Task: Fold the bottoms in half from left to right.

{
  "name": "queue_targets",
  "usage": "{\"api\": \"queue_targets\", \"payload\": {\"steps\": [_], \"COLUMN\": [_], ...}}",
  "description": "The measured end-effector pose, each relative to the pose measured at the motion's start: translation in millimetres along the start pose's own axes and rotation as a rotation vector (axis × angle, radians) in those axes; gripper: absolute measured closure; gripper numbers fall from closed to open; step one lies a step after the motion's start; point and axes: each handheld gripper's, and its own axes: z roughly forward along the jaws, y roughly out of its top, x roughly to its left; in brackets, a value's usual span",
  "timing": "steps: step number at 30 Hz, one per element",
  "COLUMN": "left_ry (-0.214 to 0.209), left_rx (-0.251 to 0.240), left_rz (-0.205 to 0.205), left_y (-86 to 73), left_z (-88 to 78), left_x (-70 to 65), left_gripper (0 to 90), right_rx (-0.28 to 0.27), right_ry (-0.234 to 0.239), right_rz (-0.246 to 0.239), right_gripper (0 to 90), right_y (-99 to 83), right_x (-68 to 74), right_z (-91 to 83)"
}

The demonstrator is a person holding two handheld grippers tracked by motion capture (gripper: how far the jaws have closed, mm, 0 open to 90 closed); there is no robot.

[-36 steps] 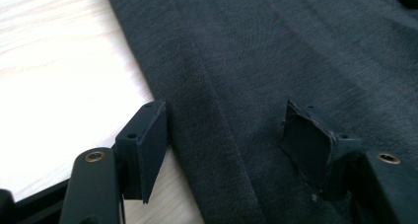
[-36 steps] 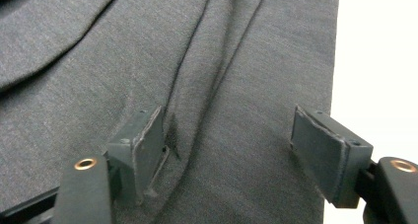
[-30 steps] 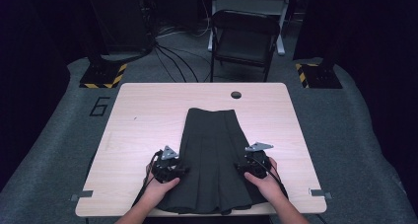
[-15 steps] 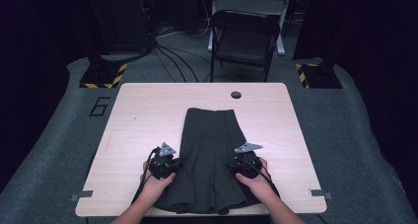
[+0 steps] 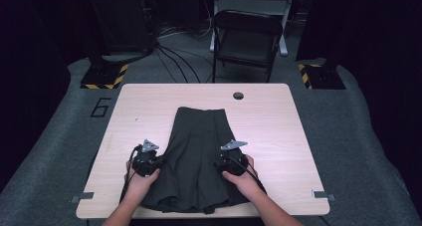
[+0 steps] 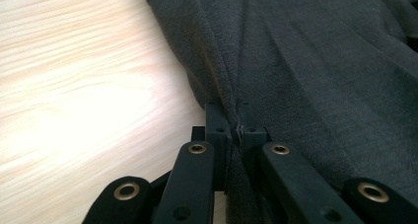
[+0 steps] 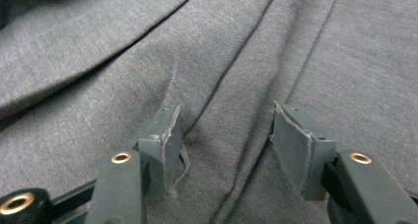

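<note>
Both hands have slid inward over the dark grey skirt (image 5: 199, 156), which lies along the table's (image 5: 149, 101) near edge. My left gripper (image 6: 235, 135) has just clamped its side fold; my right gripper (image 7: 224, 135) stands apart above cloth.

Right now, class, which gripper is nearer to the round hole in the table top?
Right. The right gripper sits on the dark grey skirt almost straight below the hole; the left gripper pinches the skirt's opposite edge, farther off.
</note>
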Motion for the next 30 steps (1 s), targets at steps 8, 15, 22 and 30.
{"api": "queue_targets", "payload": {"steps": [8, 15, 22, 30], "left_ry": [-0.077, -0.058, -0.042, -0.043], "left_rx": [-0.012, 0.04, -0.005, -0.044], "left_rz": [-0.031, 0.053, 0.049, 0.048], "left_y": [-4.6, -3.5, 2.1, 6.7], "left_z": [-8.7, -5.8, -11.8, -17.7], "left_x": [3.9, -1.0, -3.9, -6.3], "left_gripper": [74.9, 87.0, 87.8, 87.8], "right_rx": [0.005, -0.018, -0.055, -0.138], "right_ry": [0.013, -0.003, 0.018, 0.044], "right_rz": [-0.024, -0.027, -0.037, -0.054], "right_gripper": [42.5, 65.6, 86.1, 87.8], "right_y": [12.9, 15.2, 25.1, 43.2], "right_x": [4.6, 8.5, 7.1, 12.4], "right_z": [7.2, 5.4, -6.7, -23.5]}}
